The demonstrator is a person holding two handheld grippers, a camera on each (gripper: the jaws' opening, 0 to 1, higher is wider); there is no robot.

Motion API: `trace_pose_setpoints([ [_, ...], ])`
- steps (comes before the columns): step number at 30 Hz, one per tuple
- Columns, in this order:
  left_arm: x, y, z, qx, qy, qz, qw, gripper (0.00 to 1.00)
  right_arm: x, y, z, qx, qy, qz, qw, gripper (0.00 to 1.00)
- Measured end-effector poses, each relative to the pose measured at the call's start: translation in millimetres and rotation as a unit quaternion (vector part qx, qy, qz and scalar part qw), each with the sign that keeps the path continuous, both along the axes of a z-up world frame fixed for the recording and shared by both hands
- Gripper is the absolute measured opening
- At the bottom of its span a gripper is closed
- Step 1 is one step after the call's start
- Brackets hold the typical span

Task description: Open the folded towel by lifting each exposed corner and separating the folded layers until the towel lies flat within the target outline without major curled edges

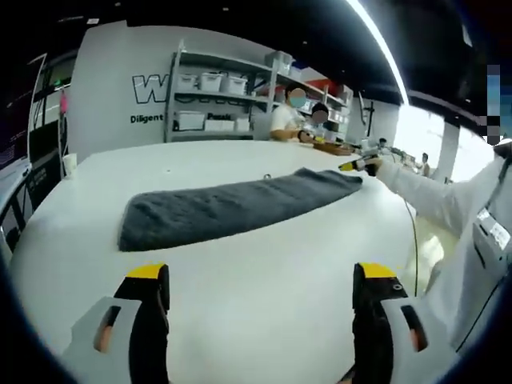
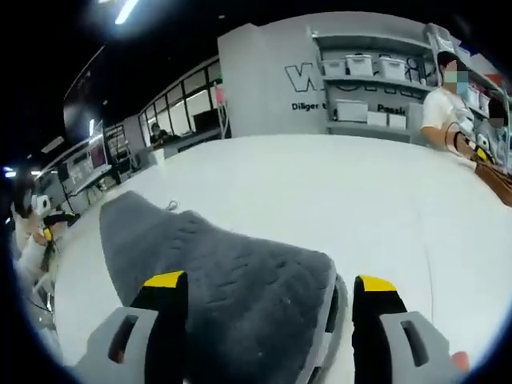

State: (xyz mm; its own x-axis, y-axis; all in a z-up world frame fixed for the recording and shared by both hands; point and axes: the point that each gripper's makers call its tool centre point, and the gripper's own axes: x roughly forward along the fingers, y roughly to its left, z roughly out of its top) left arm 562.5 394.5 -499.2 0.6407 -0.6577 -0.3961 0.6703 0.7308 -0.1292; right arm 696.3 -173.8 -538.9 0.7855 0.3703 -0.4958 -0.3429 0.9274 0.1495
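Note:
A dark grey towel (image 1: 232, 210) lies folded into a long strip across the white table (image 1: 240, 296). My left gripper (image 1: 262, 276) hovers open over bare table in front of the strip's middle, not touching it. At the strip's right end, a white sleeve (image 1: 432, 192) holds my right gripper (image 1: 358, 166). In the right gripper view, that gripper (image 2: 270, 284) is open, its yellow-tipped jaws wide apart over the near end of the towel (image 2: 232, 272). The cloth fills the gap between them and runs away to the left. A small loop (image 2: 170, 206) sticks out from its far edge.
A paper cup (image 1: 70, 164) stands near the table's far left edge. Beyond the table are shelves with white bins (image 1: 212, 82) and people (image 1: 290, 112) seated at its far side. A brown object (image 2: 498, 182) lies at the far right of the table.

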Motion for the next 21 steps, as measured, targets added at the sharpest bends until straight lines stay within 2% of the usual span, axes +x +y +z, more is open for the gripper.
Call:
trace_pose_setpoints([
  [1,-0.9,-1.2,0.1,0.001,0.000,0.000,1.0000,0.96,1.1,-0.7,-4.5,0.000,0.007,-0.002,1.0000,0.83],
  [2,-1.9,-2.3,-0.3,0.003,0.003,-0.001,1.0000,0.96,11.7,-4.9,-6.5,0.000,0.012,-0.002,0.9999,0.81],
  [5,-3.8,-6.7,-1.1,0.003,0.012,-0.001,0.9999,0.99,18.3,-11.8,-12.1,-0.003,0.018,-0.007,0.9998,0.76],
  [8,-5.8,-10.1,-1.0,0.006,0.013,0.001,0.9999,1.00,25.3,-8.2,-14.7,-0.004,0.018,-0.009,0.9998,0.68],
  [11,-6.5,-9.6,-1.2,0.019,0.010,0.005,0.9998,1.00,24.2,-1.5,-17.4,-0.005,0.019,0.000,0.9998,0.61],
  [14,-8.3,-9.1,-0.5,0.024,0.010,0.008,0.9996,1.00,25.4,-6.0,-19.2,-0.016,0.021,-0.004,0.9996,0.57],
  [17,-11.8,-11.2,0.3,0.024,0.009,0.012,0.9996,1.00,25.1,-10.9,-23.5,-0.033,0.022,-0.007,0.9992,0.46],
  [21,-14.6,-12.9,2.0,0.022,0.007,0.013,0.9997,1.00,34.0,-22.6,-17.6,-0.045,0.008,-0.006,0.9989,0.31],
])
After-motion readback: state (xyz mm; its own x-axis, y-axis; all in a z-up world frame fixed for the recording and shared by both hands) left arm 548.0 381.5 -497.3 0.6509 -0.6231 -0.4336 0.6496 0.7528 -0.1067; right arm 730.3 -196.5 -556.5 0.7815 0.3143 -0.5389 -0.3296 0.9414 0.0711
